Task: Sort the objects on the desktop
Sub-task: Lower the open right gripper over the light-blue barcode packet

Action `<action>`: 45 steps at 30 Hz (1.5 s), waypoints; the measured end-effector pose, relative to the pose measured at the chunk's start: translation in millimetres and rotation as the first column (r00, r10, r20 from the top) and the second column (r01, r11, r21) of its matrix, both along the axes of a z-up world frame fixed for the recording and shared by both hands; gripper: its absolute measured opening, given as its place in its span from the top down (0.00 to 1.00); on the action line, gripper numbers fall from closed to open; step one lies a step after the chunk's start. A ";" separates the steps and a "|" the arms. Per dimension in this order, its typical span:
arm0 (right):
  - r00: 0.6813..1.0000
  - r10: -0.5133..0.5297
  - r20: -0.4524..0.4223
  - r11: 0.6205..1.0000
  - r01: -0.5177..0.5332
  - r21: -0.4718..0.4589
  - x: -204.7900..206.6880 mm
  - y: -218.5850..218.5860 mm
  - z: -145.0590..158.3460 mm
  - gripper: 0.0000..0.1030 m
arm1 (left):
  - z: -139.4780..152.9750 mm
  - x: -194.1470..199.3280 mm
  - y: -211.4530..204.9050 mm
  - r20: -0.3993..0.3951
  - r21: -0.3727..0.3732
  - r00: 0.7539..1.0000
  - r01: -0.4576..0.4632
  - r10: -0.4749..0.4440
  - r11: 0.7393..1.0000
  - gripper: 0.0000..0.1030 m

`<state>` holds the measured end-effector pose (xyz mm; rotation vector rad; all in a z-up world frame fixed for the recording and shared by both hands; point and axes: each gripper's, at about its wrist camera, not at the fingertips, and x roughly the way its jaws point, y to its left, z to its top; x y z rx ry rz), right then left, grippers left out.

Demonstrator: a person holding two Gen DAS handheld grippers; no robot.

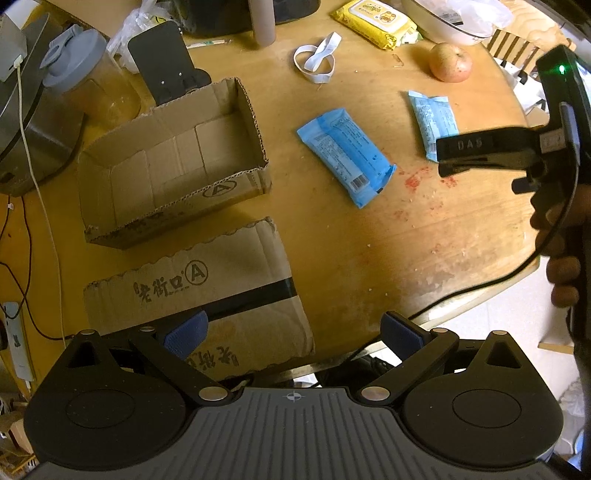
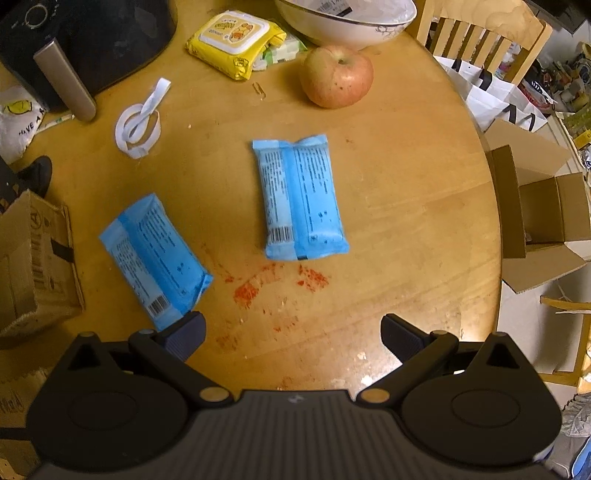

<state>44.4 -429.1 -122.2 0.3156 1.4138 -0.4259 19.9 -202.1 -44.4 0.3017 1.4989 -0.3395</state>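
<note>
Round wooden table (image 1: 369, 258) under everything, red smears and crumbs near its front edge. Landmark: open cardboard tray (image 1: 173, 162), empty inside, at table's left in left wrist view. Just in front of the tray, a second flattened-looking cardboard box (image 1: 207, 291), printed side up, partly under the left gripper. Behind the tray: dark stand (image 1: 166, 62), grey-lidded clear jug (image 1: 74, 62), metal appliance with white cable at far left. Right of the tray, apart from it: first blue packet (image 1: 345, 155), lying flat, barcode end toward the front edge. Farther right of the tray: second blue packet (image 1: 432, 122), lower end hidden behind the right gripper's side. Well behind and right of the tray: white bowl (image 2: 343, 22), yellow wipes pack (image 1: 373, 22), apple (image 1: 451, 61), white strap loop (image 1: 316, 59). Nothing lying between packets and tray.

Left gripper (image 1: 291, 334): tongs spread wide, nothing between, hovering over the front box and table edge. Right gripper (image 2: 291, 334): tongs spread wide, empty, above the red smears; first packet (image 2: 155, 254) just ahead of its left finger, second packet (image 2: 301, 199) straight ahead, flat, seam side up.

Left wrist view only: tray interior, jug, right gripper from the side (image 1: 480, 151), a hand (image 1: 561, 254) on its handle. Right wrist view only: wooden chair (image 2: 476, 33) behind the table, open boxes on the floor at right, small paperclip (image 2: 258, 89) near the apple (image 2: 337, 75); tray seen only as a corner (image 2: 33, 266) at left.
</note>
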 end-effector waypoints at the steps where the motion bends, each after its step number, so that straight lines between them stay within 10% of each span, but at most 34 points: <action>1: 1.000 0.001 0.001 1.000 -0.001 -0.002 2.3 -0.6 0.7 0.00 | -0.3 0.0 0.0 -0.001 0.000 1.000 0.000 0.000 1.000 0.00; 45: 1.000 0.012 0.015 1.000 -0.012 0.007 91.1 -44.9 1.3 0.00 | -5.4 9.3 -0.6 -0.026 0.003 1.000 -0.017 0.017 1.000 0.00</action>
